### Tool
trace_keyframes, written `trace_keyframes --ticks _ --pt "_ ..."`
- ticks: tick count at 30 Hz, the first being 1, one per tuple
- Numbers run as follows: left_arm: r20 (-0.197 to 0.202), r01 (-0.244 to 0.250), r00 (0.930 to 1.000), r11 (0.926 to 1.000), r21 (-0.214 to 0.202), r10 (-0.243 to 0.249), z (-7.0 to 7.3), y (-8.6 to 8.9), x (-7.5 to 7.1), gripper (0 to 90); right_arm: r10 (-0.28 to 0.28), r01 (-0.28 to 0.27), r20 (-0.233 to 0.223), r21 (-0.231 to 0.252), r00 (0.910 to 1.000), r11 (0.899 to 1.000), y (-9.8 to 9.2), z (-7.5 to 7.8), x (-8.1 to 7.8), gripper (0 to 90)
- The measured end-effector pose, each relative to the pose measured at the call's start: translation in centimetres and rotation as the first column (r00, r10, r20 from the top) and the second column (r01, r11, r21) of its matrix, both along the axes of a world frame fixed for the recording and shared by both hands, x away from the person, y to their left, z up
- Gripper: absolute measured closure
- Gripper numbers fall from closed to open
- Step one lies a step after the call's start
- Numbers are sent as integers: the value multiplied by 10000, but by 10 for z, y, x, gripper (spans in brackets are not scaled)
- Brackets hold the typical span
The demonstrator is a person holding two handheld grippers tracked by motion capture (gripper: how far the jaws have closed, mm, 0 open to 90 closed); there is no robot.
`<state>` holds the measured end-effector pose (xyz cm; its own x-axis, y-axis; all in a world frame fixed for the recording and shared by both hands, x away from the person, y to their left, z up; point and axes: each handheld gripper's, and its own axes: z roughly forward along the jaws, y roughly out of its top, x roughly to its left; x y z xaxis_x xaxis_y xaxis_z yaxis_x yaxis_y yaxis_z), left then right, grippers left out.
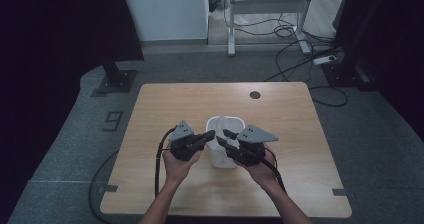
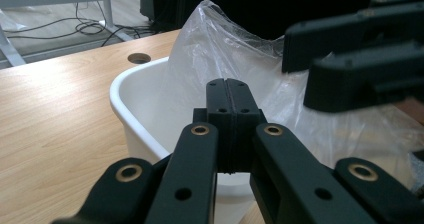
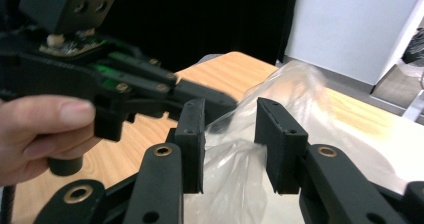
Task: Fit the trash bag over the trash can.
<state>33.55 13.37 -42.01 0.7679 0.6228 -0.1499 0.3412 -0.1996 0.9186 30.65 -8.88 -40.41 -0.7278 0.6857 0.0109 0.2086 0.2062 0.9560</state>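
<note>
A white plastic bin [image 1: 222, 118] stands in the middle of the wooden table [image 1: 165, 104]. A clear plastic bag [image 2: 225, 49] rises out of the bin, crumpled and standing up. My left gripper [image 2: 231, 101] is over the bin's left rim, jaws pressed together on the bag's near edge. From the right, my right gripper [image 3: 230, 109] reaches in with its jaws apart; film [image 3: 235, 174] lies in the gap, and the pads [image 3: 192, 134] do not press on it. In the high view the left gripper [image 1: 211, 134] and right gripper [image 1: 222, 136] almost meet over the bin.
A round cable hole [image 1: 255, 94] sits near the table's far edge. Beyond the table are a metal desk frame [image 1: 267, 6], floor cables [image 1: 295, 64] and dark curtains at both sides. Bare tabletop lies left and right of the bin.
</note>
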Motion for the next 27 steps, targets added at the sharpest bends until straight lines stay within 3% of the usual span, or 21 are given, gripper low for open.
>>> trace_keyframes --ticks 17,22,27 --pt "-114 83 9999 9997 -235 -86 -3 0 0 900 -185 153 -303 -1023 9994 9946 16 -17 4 661" --pt "-103 103 9999 9997 -235 -105 -3 0 0 900 -301 270 -239 -1202 9993 9924 18 -18 5 745" --pt "-109 46 9999 9997 -249 -48 -4 1 0 900 -548 516 -271 -1070 9981 9929 13 -18 6 844"
